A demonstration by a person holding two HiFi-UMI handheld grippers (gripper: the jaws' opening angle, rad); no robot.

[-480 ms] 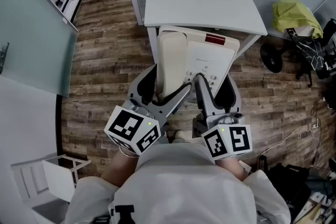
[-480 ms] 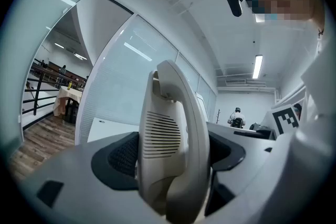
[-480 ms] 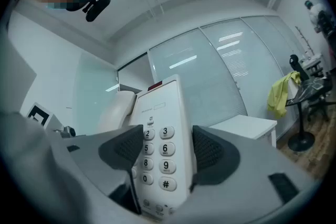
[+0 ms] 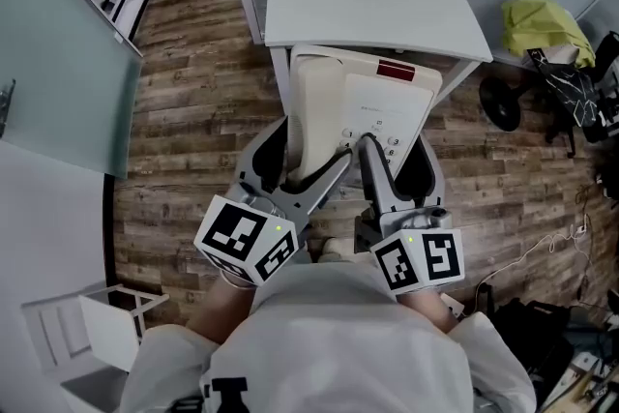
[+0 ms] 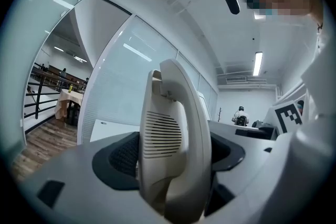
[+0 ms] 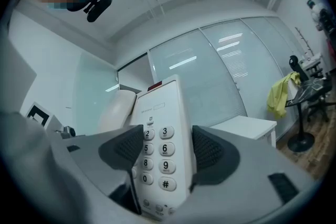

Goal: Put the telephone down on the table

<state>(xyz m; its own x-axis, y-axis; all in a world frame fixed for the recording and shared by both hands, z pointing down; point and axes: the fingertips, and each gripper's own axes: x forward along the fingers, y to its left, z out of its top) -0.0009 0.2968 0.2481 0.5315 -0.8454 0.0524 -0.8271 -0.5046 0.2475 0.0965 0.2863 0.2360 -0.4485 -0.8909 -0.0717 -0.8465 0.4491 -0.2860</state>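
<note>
- Left gripper (image 4: 305, 160): jaws clamped on the handset (image 4: 314, 111) side of the telephone (image 4: 372, 102). In the left gripper view both pads (image 5: 123, 157) press the handset's flanks, with the slotted earpiece grille facing the camera.
- Right gripper (image 4: 398, 160): jaws clamped on the keypad (image 6: 157, 149) side of the same phone. In the right gripper view the pads sit on either side of the number keys.
- Both grippers point level, side by side, with their marker cubes (image 4: 247, 239) just in front of the person's chest.
- The telephone is beige with the handset seated in its cradle and a red patch (image 4: 395, 71) near the far end. It is held up in the air between the two grippers, keypad face up.
- It is not on the table (image 4: 377, 5). In the head view its far end overlaps the table's near edge, and the white tabletop lies beyond it.
- Around them is a wood floor (image 4: 193, 111), and a yellow-green cloth (image 4: 542, 24) lies off to the right of the table.
</note>
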